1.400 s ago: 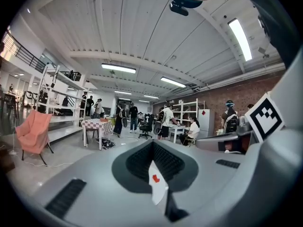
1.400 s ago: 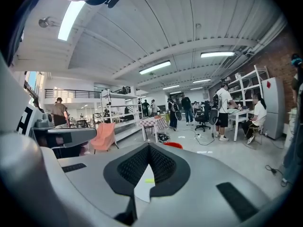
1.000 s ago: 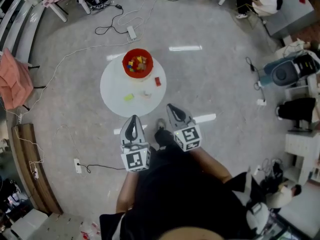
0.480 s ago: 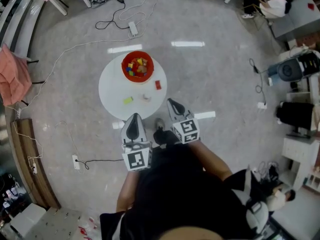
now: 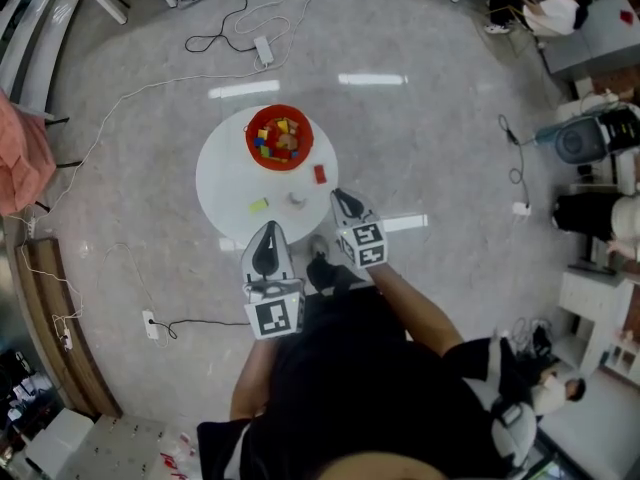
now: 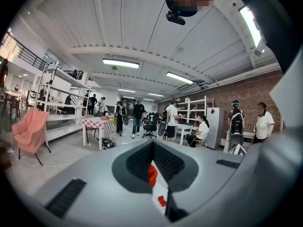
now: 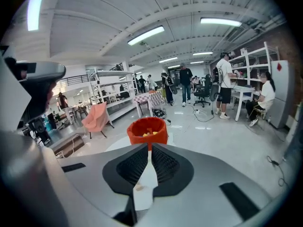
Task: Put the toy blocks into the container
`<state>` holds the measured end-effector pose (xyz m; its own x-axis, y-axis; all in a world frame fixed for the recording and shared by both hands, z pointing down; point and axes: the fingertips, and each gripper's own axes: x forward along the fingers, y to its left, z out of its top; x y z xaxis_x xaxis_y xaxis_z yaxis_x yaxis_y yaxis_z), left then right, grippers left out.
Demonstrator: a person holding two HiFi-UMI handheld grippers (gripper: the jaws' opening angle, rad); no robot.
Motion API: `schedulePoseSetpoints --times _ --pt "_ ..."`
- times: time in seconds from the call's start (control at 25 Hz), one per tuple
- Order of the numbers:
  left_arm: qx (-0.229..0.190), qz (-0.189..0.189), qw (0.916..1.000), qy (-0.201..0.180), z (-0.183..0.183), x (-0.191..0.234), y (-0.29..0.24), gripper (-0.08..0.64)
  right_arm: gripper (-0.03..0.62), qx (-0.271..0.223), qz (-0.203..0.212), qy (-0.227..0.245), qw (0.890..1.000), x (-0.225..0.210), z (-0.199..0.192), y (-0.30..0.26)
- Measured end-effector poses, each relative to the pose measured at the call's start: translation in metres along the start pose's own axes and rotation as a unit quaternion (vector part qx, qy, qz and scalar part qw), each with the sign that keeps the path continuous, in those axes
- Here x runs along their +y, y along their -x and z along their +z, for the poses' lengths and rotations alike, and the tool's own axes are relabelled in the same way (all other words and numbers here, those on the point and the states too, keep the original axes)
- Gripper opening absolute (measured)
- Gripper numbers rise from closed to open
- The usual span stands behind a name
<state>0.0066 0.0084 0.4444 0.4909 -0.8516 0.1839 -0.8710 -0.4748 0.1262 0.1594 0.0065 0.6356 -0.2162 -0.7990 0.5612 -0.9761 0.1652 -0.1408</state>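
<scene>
Head view first: a small round white table (image 5: 225,173) sits on a shiny grey floor (image 5: 430,158), with cables (image 5: 150,93) snaking across it, a pink chair (image 5: 18,158) at the left edge and desks off to the right. The red container (image 5: 279,138) stands at the far side of the table, already loaded with mixed-colour blocks (image 5: 280,136). Three more lie loose on the tabletop: a red block (image 5: 320,174) just right of the container, a yellow-green block (image 5: 259,205) and a pale block (image 5: 296,199) nearer the person. The left gripper (image 5: 267,230) hangs over the near rim and the right gripper (image 5: 341,200) over the table's right side, neither touching anything. Left gripper view: a big workshop with a brick wall (image 6: 222,103), shelving, a checked table (image 6: 97,123) and people standing about. The left gripper's jaws are pressed together with nothing in them, and only a sliver of the container, table and red block peeks through the slit. Right gripper view: same hall, strip lights overhead, the chair off to the left. The container stands dead ahead on the table with yellow bits showing at its top. The right gripper's jaws are nearly together, just cracking open, with nothing between them.
</scene>
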Motion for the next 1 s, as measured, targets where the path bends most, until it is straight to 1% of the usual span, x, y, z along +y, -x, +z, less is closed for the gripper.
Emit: schedulePoseSetpoints --times 0.28,0.44,0.52,0.56,0.72,0.84,1.0 --pt "0.003 -0.004 1.0 0.002 0.002 0.015 -0.015 -0.009 0.052 0.083 -0.019 -0.02 0.996 -0.019 -0.046 -0.056" --pt "0.005 -0.007 1.0 0.004 0.004 0.022 -0.02 -0.009 0.079 0.151 -0.031 -0.042 0.987 -0.025 -0.079 -0.081" --pt "0.005 -0.009 0.9999 0.007 0.004 0.026 -0.021 -0.009 0.092 0.187 -0.036 -0.044 0.981 -0.026 -0.097 -0.091" --pt "0.006 -0.01 0.9999 0.008 0.004 0.028 -0.022 -0.009 0.092 0.197 -0.039 -0.04 0.979 -0.027 -0.104 -0.097" --pt "0.008 -0.011 0.9999 0.01 0.003 0.036 -0.028 -0.009 0.101 0.221 -0.049 -0.032 0.974 -0.032 -0.123 -0.121" --pt "0.017 -0.012 0.9997 0.014 0.0 0.042 -0.031 -0.009 0.112 0.245 -0.061 -0.045 0.967 -0.035 -0.141 -0.131" --pt "0.022 -0.012 0.9995 0.018 -0.006 0.051 -0.035 -0.009 0.124 0.254 -0.079 -0.054 0.962 -0.042 -0.153 -0.145"
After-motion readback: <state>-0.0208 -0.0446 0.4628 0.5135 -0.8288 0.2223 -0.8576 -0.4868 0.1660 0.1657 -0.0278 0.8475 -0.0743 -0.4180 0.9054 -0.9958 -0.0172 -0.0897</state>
